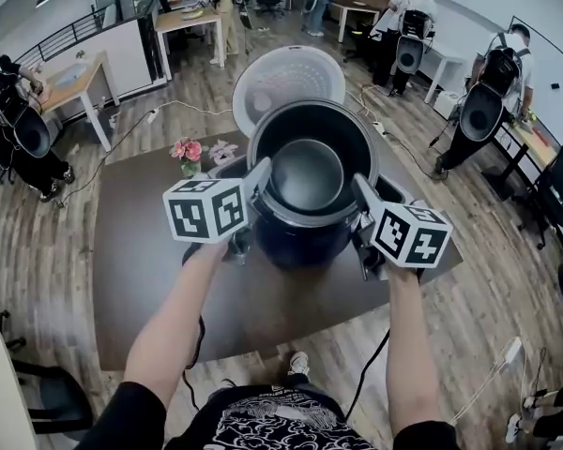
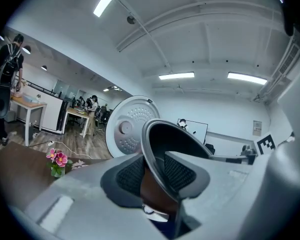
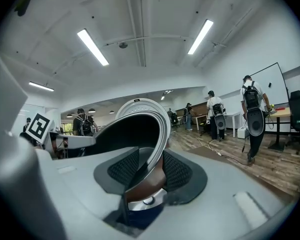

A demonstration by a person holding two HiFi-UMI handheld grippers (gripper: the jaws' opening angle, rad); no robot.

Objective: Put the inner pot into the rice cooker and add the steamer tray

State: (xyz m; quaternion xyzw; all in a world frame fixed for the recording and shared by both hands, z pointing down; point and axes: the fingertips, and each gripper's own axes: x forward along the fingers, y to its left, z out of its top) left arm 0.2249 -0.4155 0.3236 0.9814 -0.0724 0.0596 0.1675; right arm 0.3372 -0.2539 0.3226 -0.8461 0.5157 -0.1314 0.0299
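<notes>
The inner pot (image 1: 307, 172) is grasped at opposite rim edges by the jaws of the left gripper (image 1: 258, 178) and right gripper (image 1: 364, 193), just above the open rice cooker (image 1: 300, 244). Insertion is judged in hand; level, centred lowering is required next.

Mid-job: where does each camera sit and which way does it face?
Head view: on the person's head, looking steeply down at the round dark metal inner pot and dark rice cooker; both forearms show.
Left gripper view: on the left gripper, looking along its fingers, shut on the pot's rim.
Right gripper view: on the right gripper, likewise, opposite rim.
Shared: both gripper views show the open white lid.
</notes>
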